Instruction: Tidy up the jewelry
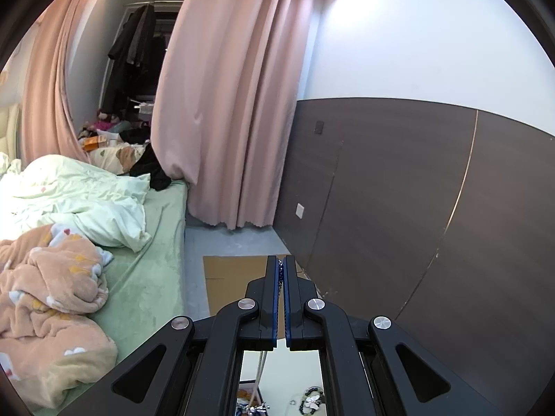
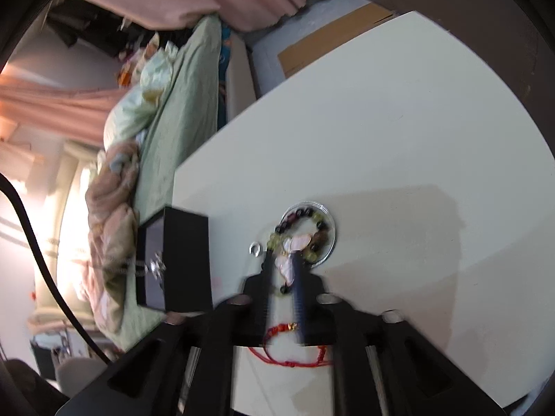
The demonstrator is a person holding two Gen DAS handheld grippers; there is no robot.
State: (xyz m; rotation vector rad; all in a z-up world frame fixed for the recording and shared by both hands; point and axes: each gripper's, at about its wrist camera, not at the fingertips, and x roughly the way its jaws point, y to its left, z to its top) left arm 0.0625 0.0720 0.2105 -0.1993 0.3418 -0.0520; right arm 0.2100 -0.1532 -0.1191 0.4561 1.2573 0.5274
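My left gripper is shut on a thin silver necklace chain. The chain hangs down from the jaws to a silver pendant in an open black box at the table's left edge. In the right wrist view my right gripper points down at a bead bracelet lying in a clear round dish. Its jaws stand apart, with the bracelet's pink butterfly charm between the fingertips; motion blur hides any contact. A small silver ring lies just left of the dish. A red cord bracelet lies under the gripper.
The white table has its left edge beside a bed with green sheets and rumpled blankets. Flat cardboard lies on the floor past the table. A dark wall panel and pink curtains stand behind.
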